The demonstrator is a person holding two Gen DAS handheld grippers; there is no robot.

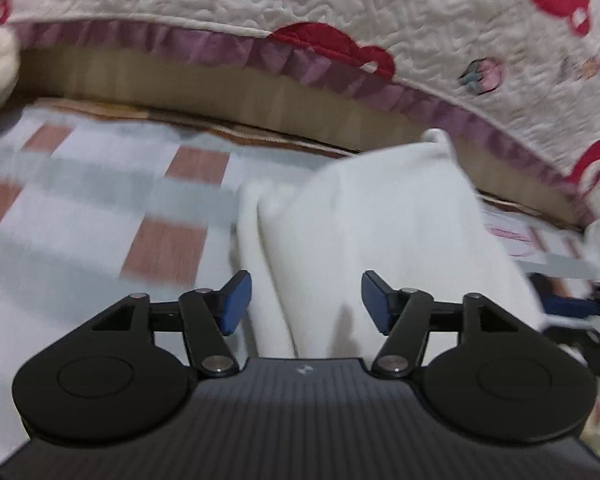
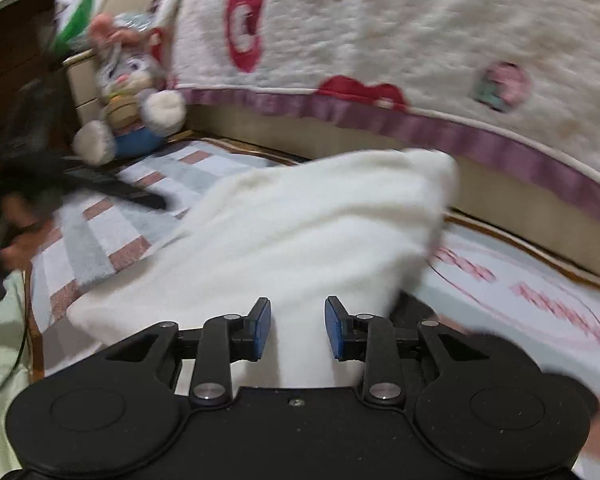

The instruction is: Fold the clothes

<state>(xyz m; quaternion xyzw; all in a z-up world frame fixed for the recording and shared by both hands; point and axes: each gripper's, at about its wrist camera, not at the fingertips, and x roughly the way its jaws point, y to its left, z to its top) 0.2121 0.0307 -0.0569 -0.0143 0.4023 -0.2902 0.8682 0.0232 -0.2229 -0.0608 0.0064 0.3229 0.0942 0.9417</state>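
On the checked mat [image 1: 100,208] beside the bed, a white garment [image 1: 360,232] lies in a soft heap, and both grippers are low over it. In the left wrist view, the left gripper [image 1: 306,302] has its jaws spread wide, and the white cloth runs up between the two blue pads [image 1: 236,300]. The cloth passes through the gap, but the pads do not press it; a free space shows on each side, so nothing is pinched. A fold of the garment rises in front of the jaws and ends in a small corner near the purple frill [image 1: 260,56] of the quilt [image 1: 420,12]. At the right edge of this view, a part of the other gripper is visible close to the cloth.

In the right wrist view, the right gripper [image 2: 298,330] also has its jaws apart. A strip of the white garment [image 2: 320,224] lies between its blue pads [image 2: 262,330] and goes on under the gripper body, and again the pads do not seem to close on it. The main part of the garment stands ahead of the jaws as a raised, rounded fold, resting on the mat [image 2: 92,240]. Farther to the left, a plush rabbit [image 2: 128,92] sits against the bed frame, well apart from the cloth. Both views are blurred.
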